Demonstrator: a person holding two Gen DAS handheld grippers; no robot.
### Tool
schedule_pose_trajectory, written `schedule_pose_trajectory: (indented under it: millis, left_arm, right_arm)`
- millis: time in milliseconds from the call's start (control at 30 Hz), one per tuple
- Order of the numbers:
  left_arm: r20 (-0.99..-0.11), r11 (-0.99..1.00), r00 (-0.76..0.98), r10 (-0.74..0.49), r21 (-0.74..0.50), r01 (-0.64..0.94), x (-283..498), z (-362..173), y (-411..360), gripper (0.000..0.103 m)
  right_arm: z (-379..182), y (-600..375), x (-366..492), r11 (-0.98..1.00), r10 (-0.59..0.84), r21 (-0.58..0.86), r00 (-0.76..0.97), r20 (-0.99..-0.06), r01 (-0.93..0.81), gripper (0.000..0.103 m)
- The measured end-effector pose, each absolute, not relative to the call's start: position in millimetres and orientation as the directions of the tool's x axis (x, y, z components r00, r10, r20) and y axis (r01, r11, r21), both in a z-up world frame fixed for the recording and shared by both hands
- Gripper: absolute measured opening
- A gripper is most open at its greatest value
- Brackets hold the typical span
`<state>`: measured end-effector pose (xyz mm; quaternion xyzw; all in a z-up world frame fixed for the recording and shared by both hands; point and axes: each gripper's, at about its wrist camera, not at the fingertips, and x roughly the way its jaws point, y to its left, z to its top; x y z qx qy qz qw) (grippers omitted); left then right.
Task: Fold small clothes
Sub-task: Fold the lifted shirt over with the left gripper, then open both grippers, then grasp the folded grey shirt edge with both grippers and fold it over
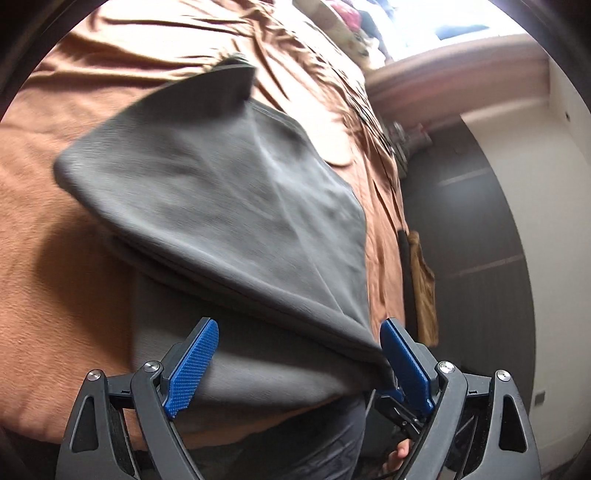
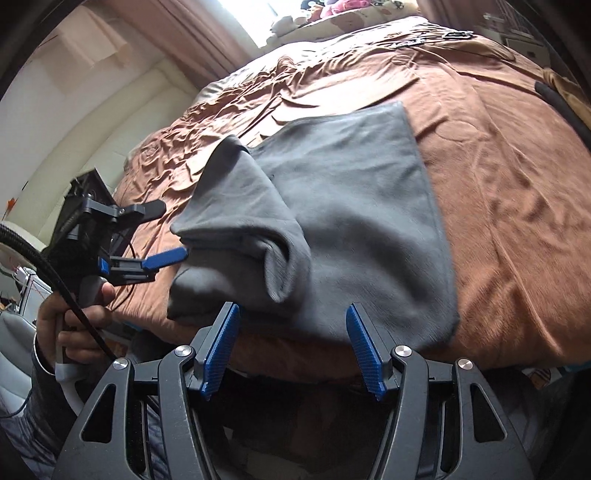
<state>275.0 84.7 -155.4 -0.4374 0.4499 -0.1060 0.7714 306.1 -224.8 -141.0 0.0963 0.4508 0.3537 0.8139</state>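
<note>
A grey garment [image 1: 229,206] lies on the brown bedspread [image 1: 66,258] with one flap folded over itself, bunched along its left side in the right wrist view [image 2: 332,206]. My left gripper [image 1: 299,354] stands wide open at the garment's near edge. A corner of the folded flap runs beside its right pad [image 1: 406,365], and neither pad presses on it. In the right wrist view the left gripper [image 2: 170,232] is at the garment's left fold, held by a hand [image 2: 74,317]. My right gripper [image 2: 293,347] is open just short of the garment's near hem, with nothing clamped.
The bed's near edge runs right under both grippers. Pillows and soft toys [image 2: 332,11] sit at the head by a bright window. A black and tan item [image 1: 421,288] hangs at the bed's side above dark floor [image 1: 472,229]. A black cable [image 2: 44,266] trails from the left gripper.
</note>
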Motion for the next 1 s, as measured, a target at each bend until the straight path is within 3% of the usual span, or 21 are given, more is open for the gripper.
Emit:
schedule_pose_trajectory:
  millis: [367,433,533,600,633,700,767,1000]
  left_arm:
    - [-0.608,0.517,0.565,-0.559,-0.787,-0.335,287.4,-184.4,98.5,0.086]
    - [-0.604,0.496,0.566,-0.561,-0.793,-0.354,288.5,-191.5,99.2,0.084]
    - [-0.620,0.486,0.576,-0.533,-0.782,-0.391,290.5,-199.3,102.8,0.066]
    - [-0.635,0.475,0.580,-0.510,-0.771,-0.425,290.1,-200.6,109.2,0.046]
    - [-0.638,0.467,0.586,-0.500,-0.768,-0.438,289.6,-200.9,113.0,0.041]
    - [-0.652,0.474,0.589,-0.477,-0.755,-0.453,288.5,-198.8,117.3,0.017]
    - [-0.653,0.488,0.596,-0.466,-0.752,-0.443,289.2,-193.3,118.9,0.011]
    - [-0.628,0.599,0.650,-0.429,-0.736,-0.316,299.6,-141.4,104.9,0.009]
  right_arm:
    - [-136.5,-199.7,316.9,0.761,0.609,0.387,0.367,-0.703,-0.521,0.058]
    - [-136.7,-196.6,319.2,0.765,0.599,0.373,0.368,-0.711,-0.525,0.050]
    - [-138.1,-192.8,320.3,0.768,0.586,0.355,0.363,-0.725,-0.532,0.037]
    - [-139.1,-192.1,320.9,0.771,0.576,0.340,0.362,-0.733,-0.538,0.030]
    - [-139.8,-191.9,320.9,0.771,0.574,0.336,0.361,-0.735,-0.542,0.022]
    - [-140.4,-192.7,320.7,0.770,0.570,0.330,0.359,-0.739,-0.546,0.013]
    - [-138.7,-196.8,320.4,0.773,0.570,0.327,0.369,-0.734,-0.544,0.008]
    - [-138.9,-212.6,313.5,0.759,0.597,0.352,0.369,-0.712,-0.548,0.004]
